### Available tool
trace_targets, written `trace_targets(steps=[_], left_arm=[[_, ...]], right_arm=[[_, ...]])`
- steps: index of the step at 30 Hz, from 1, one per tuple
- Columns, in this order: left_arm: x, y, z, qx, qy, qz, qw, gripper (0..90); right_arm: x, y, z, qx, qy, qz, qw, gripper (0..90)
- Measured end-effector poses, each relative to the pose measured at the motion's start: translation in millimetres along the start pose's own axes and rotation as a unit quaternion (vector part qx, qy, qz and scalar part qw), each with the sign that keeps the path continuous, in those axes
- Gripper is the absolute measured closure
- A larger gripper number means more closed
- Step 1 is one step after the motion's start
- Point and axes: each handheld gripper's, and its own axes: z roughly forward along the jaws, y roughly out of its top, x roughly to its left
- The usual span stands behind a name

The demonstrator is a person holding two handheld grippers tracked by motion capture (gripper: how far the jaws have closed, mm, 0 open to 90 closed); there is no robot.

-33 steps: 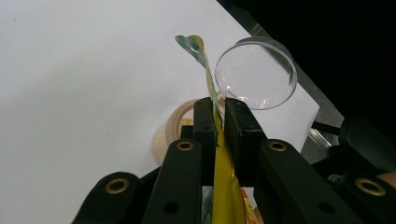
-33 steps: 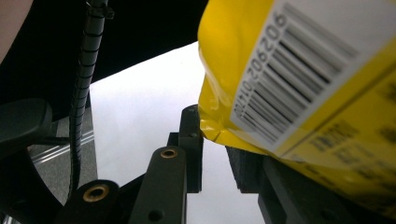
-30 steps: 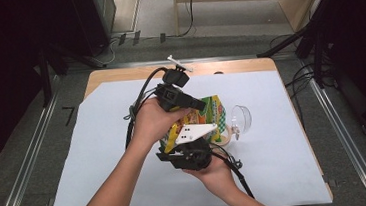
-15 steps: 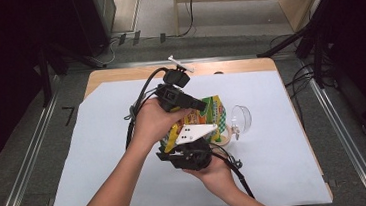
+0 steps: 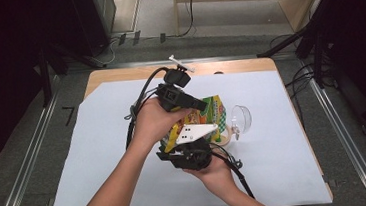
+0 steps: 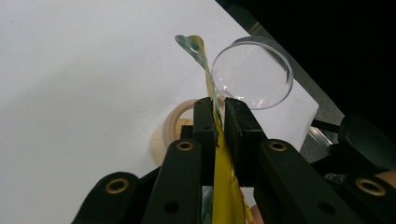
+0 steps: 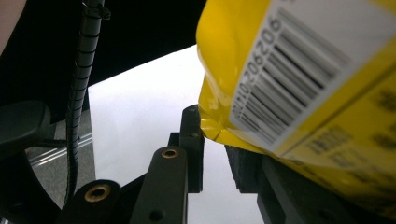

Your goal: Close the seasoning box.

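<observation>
The yellow snack bag (image 5: 206,117) hangs just above the white paper sheet (image 5: 100,155), held between both grippers, with the roll of tape (image 6: 175,128) beneath it and the clear round dish (image 5: 242,118) just beside it on the far side; the left gripper (image 6: 217,123) has its jaws pressed together on the thin crimped edge of the bag, the film standing upright between the pads; the right gripper (image 7: 212,144) grips the opposite corner by the barcode, though the bag hides how tightly. The bag looks light, crinkly and slick, so it would likely slip or tear; the sealed seams seem the firmest places to grip.
</observation>
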Motion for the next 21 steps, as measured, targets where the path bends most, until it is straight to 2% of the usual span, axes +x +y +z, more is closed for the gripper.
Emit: trace_targets(steps=[15,21], left_arm=[[-1.2,-1.9,-3.5,-0.001,0.003,0.001,1.0,83.5],[0.9,-7.8,-1.9,-0.005,-0.004,-0.001,1.0,83.8]], right_arm=[[2.5,0.8,0.2,-0.003,0.001,-0.006,1.0,78.5],[1.7,-5.8,4.3,-0.003,0.003,-0.002,1.0,78.2]])
